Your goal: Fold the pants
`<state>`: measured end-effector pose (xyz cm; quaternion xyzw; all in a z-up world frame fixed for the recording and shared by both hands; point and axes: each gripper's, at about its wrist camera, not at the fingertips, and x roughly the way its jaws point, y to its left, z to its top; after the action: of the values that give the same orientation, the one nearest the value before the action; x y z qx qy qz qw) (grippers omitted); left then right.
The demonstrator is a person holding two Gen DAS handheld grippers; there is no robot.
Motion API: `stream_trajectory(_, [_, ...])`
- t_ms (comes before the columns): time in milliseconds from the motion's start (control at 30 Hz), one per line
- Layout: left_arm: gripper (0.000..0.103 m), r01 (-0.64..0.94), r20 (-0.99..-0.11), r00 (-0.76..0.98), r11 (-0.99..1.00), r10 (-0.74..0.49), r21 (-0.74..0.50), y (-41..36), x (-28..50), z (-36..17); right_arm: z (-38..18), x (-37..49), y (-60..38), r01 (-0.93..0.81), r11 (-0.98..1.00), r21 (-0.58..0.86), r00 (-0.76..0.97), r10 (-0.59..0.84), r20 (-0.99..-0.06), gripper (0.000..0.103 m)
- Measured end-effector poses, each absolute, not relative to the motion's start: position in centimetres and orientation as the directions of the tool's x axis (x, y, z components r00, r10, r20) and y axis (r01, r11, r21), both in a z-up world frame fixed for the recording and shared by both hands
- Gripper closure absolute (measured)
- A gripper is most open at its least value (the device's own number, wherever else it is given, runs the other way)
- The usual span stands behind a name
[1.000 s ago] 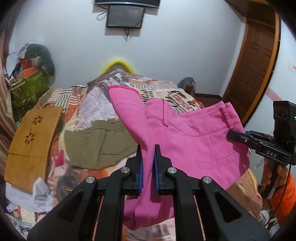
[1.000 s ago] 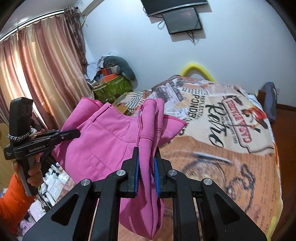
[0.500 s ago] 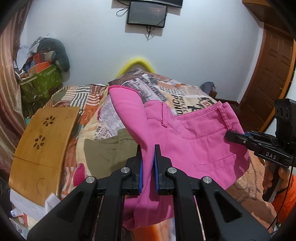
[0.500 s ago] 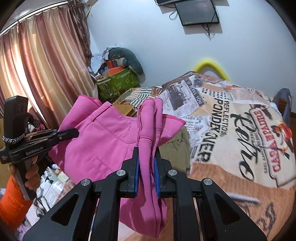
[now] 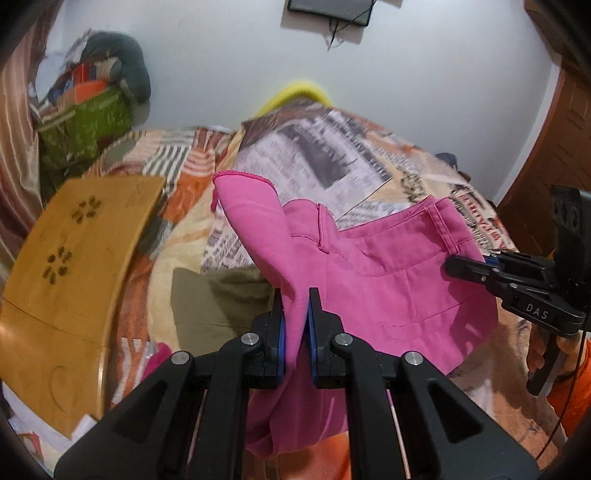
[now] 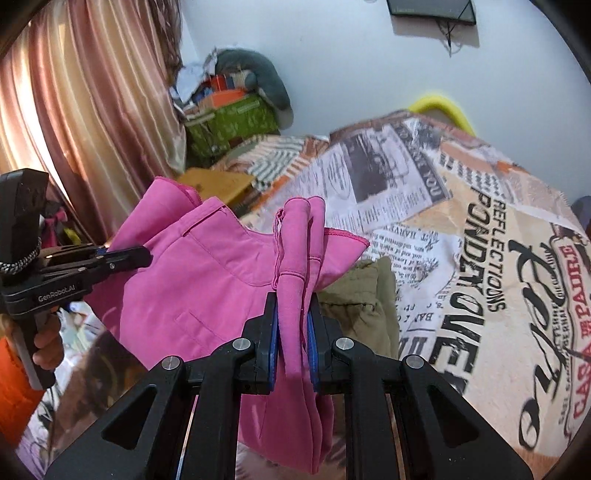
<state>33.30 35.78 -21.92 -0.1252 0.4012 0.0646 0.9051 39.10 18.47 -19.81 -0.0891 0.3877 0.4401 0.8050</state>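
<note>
Pink cotton pants (image 5: 388, 273), bright bubblegum colour, are hanging in the air above the bed, stretched between the two black hand-held grippers. You can see the waistband with its belt loops along the top edge and a welt pocket on the panel facing the cameras. The rest of the fabric droops down in a bundle below the fingers.

The left gripper (image 5: 295, 310) has its blue-padded jaws pinched nearly together on a thick fold of the pink cloth, so it's clamped on good. Same deal with the right gripper (image 6: 292, 314), jaws squeezed onto a rolled-up bunch of the pants. Each one shows up in the other's camera too, held out to the side by a hand (image 6: 46, 341) with an orange sleeve (image 6: 14, 391) behind it.

Right under the pants, lying flat on the bed, is an olive-green garment (image 5: 218, 299), pretty much in the landing zone. The bedspread (image 6: 480, 240) is that newspaper-collage print, orange and cream with big black lettering. On the left side of the bed sits a curved wooden lap tray (image 5: 74, 266) with flower-shaped cut-outs, just beside the olive thing.

Further back there's a green patterned box (image 5: 85, 125) stuffed with junk, a grey cushion (image 5: 125, 70) slumped on top of it, a yellow curved thing (image 5: 299, 92) poking up behind the bed, and a dark screen (image 5: 328, 9) mounted on the white wall. Pinkish curtains (image 6: 74, 110) hang off to one side, a brown wooden door (image 5: 554, 147) to the other.
</note>
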Motion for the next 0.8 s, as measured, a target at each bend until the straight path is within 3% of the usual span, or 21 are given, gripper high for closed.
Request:
stream_trajectory(267, [0.093, -0.245, -0.825, 0.564, 0.962, 0.041, -0.119, 36.1, 35.4, -28.0, -24.0, 41.3, 19.4, -0.761, 0.635, 0.133, 0.277, 0.503, -0.819, 0.091])
stream_trajectory(433, [0.086, -0.256, -0.845, 0.531, 0.963, 0.062, -0.09, 37.2, 34.8, -29.2, -23.9, 41.1, 18.6, -0.758, 0.64, 0.127, 0.268, 0.482, -0.834, 0.085])
stream_trajectory(800, [0.084, -0.244, -0.875, 0.469, 0.97, 0.119, 0.002, 38.3, 32.4, -30.1, -23.7, 40.4, 16.5, -0.757, 0.653, 0.027, 0.336, 0.423, -0.842, 0.071])
